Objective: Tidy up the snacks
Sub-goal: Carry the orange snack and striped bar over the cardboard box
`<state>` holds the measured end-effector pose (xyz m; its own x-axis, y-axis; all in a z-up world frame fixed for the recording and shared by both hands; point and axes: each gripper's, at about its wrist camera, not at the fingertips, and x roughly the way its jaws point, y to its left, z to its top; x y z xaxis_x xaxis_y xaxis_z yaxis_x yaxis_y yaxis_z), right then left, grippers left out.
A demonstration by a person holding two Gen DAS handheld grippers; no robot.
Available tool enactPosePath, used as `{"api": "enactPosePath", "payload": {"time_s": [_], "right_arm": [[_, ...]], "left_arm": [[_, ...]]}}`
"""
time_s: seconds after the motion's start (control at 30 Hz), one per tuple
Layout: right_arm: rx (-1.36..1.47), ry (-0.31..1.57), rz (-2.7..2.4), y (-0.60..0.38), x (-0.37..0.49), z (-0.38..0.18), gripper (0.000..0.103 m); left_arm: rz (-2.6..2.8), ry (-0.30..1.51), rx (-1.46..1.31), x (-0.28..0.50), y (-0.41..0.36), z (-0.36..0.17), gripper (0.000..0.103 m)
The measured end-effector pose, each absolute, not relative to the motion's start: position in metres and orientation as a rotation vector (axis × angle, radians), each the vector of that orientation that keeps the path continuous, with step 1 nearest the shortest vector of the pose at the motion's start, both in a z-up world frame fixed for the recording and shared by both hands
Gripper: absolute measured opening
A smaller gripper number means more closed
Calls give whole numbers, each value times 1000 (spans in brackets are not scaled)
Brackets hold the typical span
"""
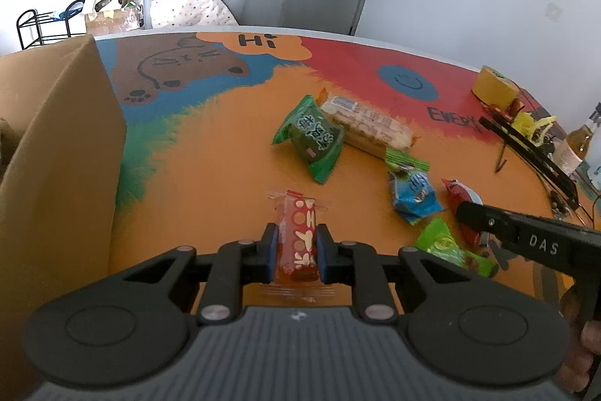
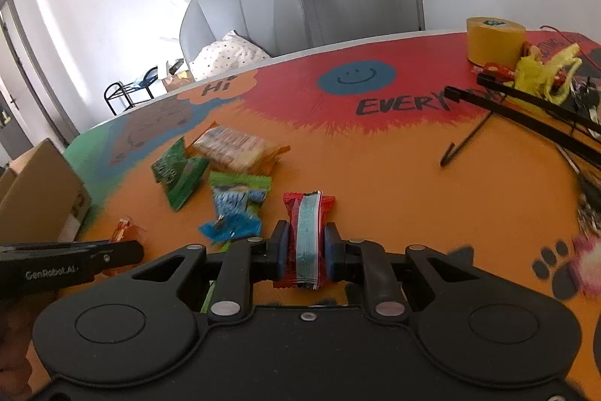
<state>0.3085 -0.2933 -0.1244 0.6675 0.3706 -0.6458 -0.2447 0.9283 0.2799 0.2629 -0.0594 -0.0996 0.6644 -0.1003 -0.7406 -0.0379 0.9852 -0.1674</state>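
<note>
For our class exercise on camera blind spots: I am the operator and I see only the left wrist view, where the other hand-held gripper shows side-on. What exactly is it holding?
Observer: The right hand-held gripper is shut on a red packet with a pale blue stripe. The packet stands on edge between the blue pads.
Operator: Is anything on the table further to its right?
Observer: Yes, black paw prints are printed on the orange mat, next to a blurred pink patch that I cannot identify.
</note>
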Motion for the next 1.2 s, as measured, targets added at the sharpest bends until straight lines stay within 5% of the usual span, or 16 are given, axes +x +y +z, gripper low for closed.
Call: {"api": "enactPosePath", "payload": {"time_s": [1.2], "right_arm": [[145,586,476,-255,251,-49,18]], "left_arm": [[-23,646,-198,196,-30,-23,19]]}}
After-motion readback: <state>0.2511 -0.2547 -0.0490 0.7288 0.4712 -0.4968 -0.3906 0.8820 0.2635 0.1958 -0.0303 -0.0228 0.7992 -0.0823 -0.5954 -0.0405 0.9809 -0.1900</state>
